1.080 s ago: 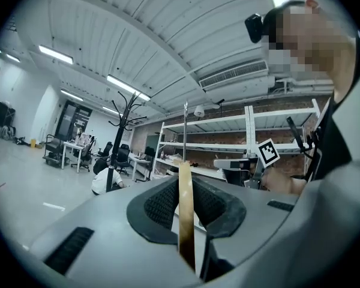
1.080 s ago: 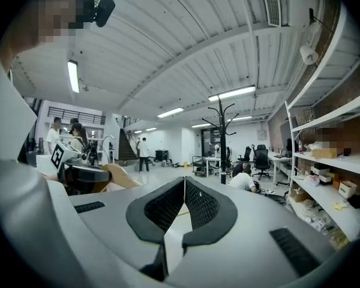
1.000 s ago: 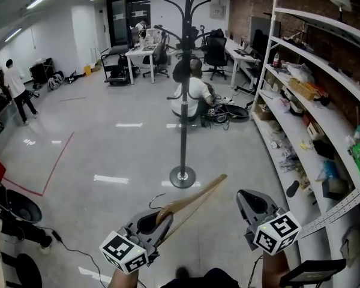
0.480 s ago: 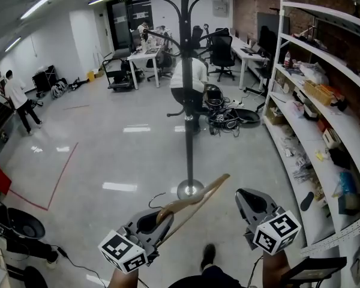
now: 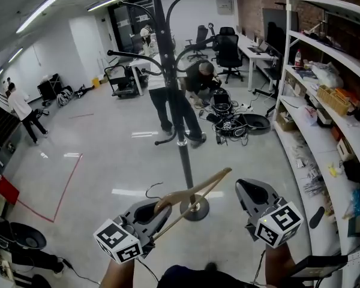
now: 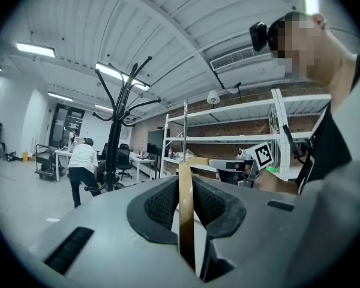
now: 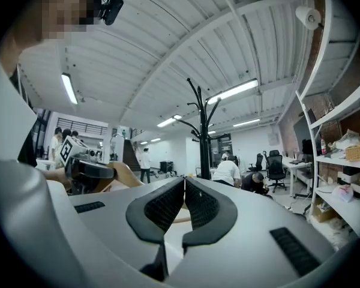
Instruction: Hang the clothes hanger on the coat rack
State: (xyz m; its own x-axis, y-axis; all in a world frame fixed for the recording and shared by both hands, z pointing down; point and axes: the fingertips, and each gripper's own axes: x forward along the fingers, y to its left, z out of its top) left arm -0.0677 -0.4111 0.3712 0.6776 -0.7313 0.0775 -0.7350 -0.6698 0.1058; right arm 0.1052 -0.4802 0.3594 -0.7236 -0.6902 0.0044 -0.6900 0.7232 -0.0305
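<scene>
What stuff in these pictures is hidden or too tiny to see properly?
- Head view: the top of the coat rack runs off the upper edge.
- Head view: the rack's base is partly covered by the wooden hanger.
- Left gripper view: the hanger shows only edge-on between the pads of the left tool, so its full shape is lost.
- Head view: the things on the shelves are too small to name.

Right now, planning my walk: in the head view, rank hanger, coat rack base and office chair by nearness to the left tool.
1. Hanger, clamped in the left tool.
2. Coat rack base, floor just ahead.
3. Office chair, far back right.
</scene>
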